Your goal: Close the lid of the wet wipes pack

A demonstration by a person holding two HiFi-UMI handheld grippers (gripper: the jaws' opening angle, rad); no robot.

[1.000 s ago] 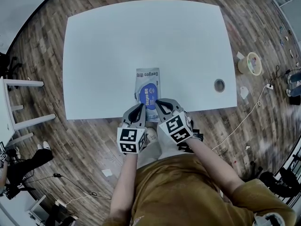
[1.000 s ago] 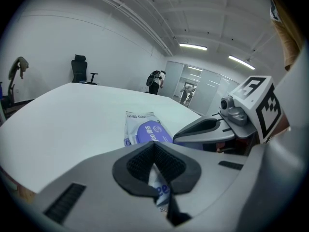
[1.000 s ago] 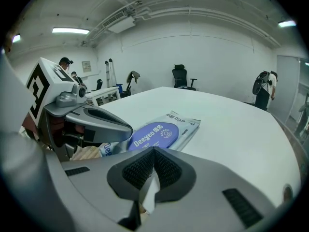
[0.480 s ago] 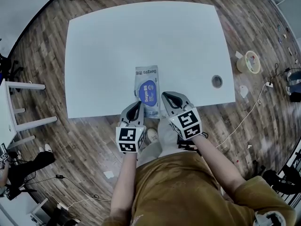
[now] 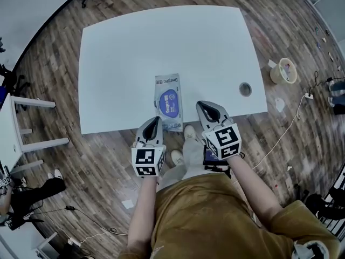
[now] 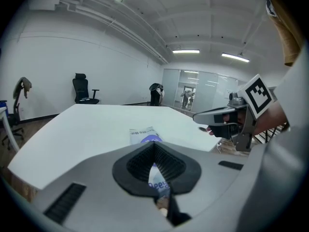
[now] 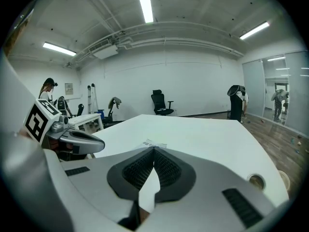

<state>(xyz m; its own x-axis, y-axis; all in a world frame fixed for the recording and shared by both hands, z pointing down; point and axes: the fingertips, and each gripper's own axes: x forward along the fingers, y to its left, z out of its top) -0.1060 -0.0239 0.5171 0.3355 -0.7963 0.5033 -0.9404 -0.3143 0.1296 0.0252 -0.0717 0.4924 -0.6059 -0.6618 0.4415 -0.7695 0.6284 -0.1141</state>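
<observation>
Your wet wipes pack (image 5: pixel 168 85) lies flat on the white table (image 5: pixel 161 42), close to the near edge and between your 2 grippers. Its blue oval lid (image 5: pixel 168 103) looks flat against the pack, so I judge the closing step done or nearly so.

Your left gripper (image 5: pixel 153 123) sits at the table edge just beside the pack's near left corner, jaws pressed together on nothing. Your right gripper (image 5: pixel 208 110) hangs just right of the pack, also pinched closed and empty. Neither touches the pack.

If the lid has not snapped, your next move is 1 firm downward press with closed tips on the blue oval.
</observation>
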